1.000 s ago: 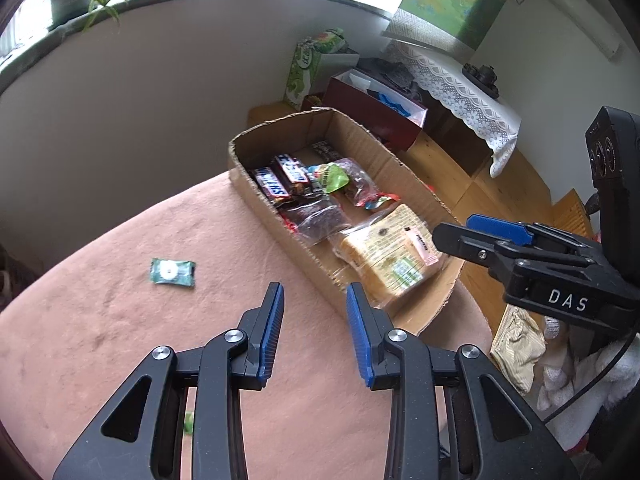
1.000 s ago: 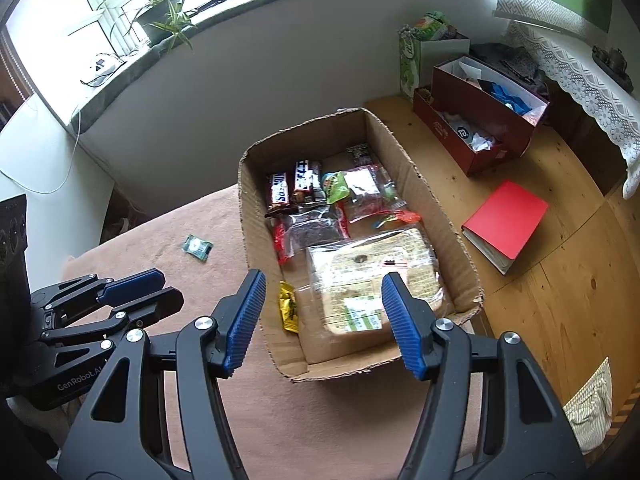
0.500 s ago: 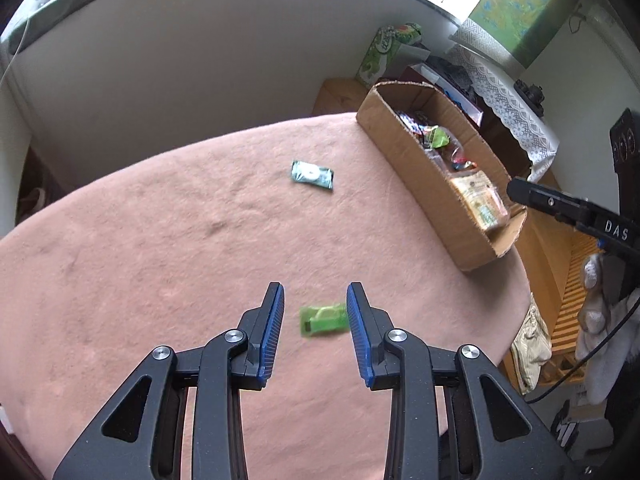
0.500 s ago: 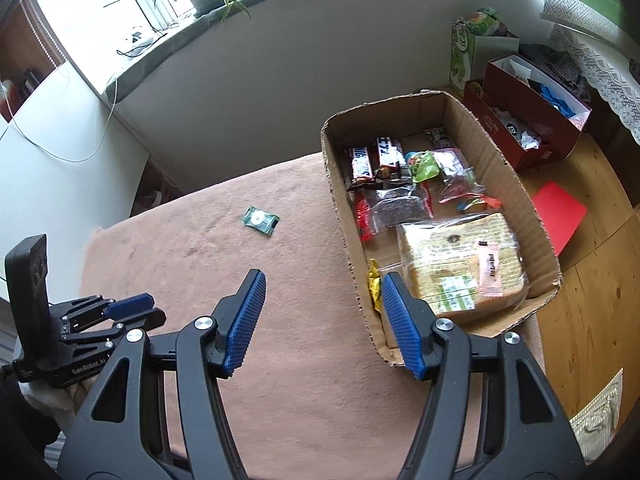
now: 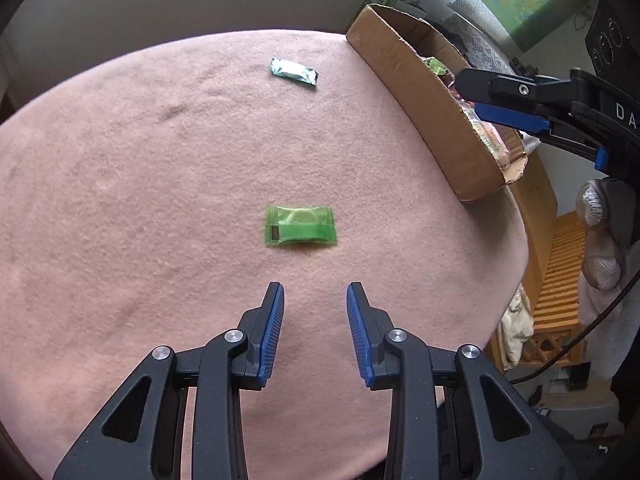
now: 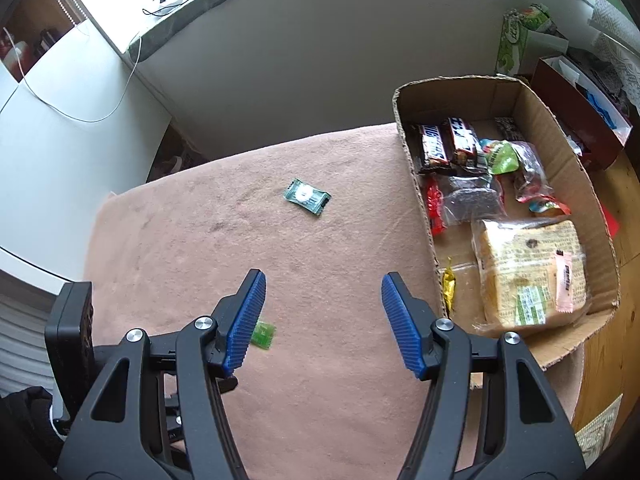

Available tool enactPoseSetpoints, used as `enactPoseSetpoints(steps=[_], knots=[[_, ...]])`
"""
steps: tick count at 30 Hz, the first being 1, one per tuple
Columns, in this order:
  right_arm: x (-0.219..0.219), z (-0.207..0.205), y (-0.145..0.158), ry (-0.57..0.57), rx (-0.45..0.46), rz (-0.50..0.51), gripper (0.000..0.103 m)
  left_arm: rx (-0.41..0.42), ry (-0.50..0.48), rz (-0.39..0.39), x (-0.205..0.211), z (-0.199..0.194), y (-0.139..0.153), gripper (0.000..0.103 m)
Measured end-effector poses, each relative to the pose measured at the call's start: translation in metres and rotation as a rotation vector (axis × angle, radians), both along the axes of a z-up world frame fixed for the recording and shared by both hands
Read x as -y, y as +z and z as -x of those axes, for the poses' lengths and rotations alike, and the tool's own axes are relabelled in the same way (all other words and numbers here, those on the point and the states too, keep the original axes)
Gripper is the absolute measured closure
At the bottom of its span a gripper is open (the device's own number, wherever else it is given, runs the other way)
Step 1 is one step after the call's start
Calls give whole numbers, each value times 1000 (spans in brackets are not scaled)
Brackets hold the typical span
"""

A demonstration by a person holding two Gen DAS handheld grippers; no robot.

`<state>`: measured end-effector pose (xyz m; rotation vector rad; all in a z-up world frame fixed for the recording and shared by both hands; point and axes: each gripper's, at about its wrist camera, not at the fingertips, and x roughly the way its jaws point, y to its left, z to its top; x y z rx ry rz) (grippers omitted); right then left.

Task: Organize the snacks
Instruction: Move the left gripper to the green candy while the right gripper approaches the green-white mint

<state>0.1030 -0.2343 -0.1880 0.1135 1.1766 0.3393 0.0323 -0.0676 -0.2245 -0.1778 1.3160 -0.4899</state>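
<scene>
A bright green candy packet point(image 5: 300, 226) lies on the pink cloth point(image 5: 140, 200), just ahead of my left gripper point(image 5: 315, 292). That gripper stands open a little above the cloth, with nothing between its blue pads. A teal packet point(image 5: 294, 73) lies farther back, also seen in the right wrist view point(image 6: 307, 196). The cardboard box point(image 6: 568, 148) on the right holds chocolate bars point(image 6: 434, 148), a bagged bread loaf point(image 6: 528, 272) and other wrapped snacks. My right gripper point(image 6: 323, 280) hangs open and empty over the cloth, left of the box. Its left finger partly hides the green packet point(image 6: 264, 334).
The box point(image 5: 400, 80) sits at the cloth's right edge, where the table ends above a wooden floor point(image 6: 600, 360). A grey wall and a window sill point(image 6: 180, 20) run behind the table. A red box point(image 6: 576, 112) and a green carton point(image 6: 516, 36) stand beyond.
My left gripper swung away from the box and came down toward the green packet, which is now larger and straight ahead. My right gripper shifted left, from over the box to over the cloth.
</scene>
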Motion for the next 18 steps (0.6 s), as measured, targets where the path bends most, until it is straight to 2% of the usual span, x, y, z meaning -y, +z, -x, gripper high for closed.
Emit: enactPoseSetpoints(steps=[5,8,13,15,18], knots=[[-25,-24,-5,122,4,20,40,-64,96,87,5,4,-14,72],[-41,-40,-16,210,-22,31,40,-53,151,111,6,1,-16,72],[-61,-63,-33,305,-70,35,41,-33,224,123,8,-9,-18,72],[-66,-70,-37,323,-84,30,44,-24,248,122,9,-13,-19,72],[-72,-78,-43,341,-83,70,45,-6,253,103,12,-16,-17,72]])
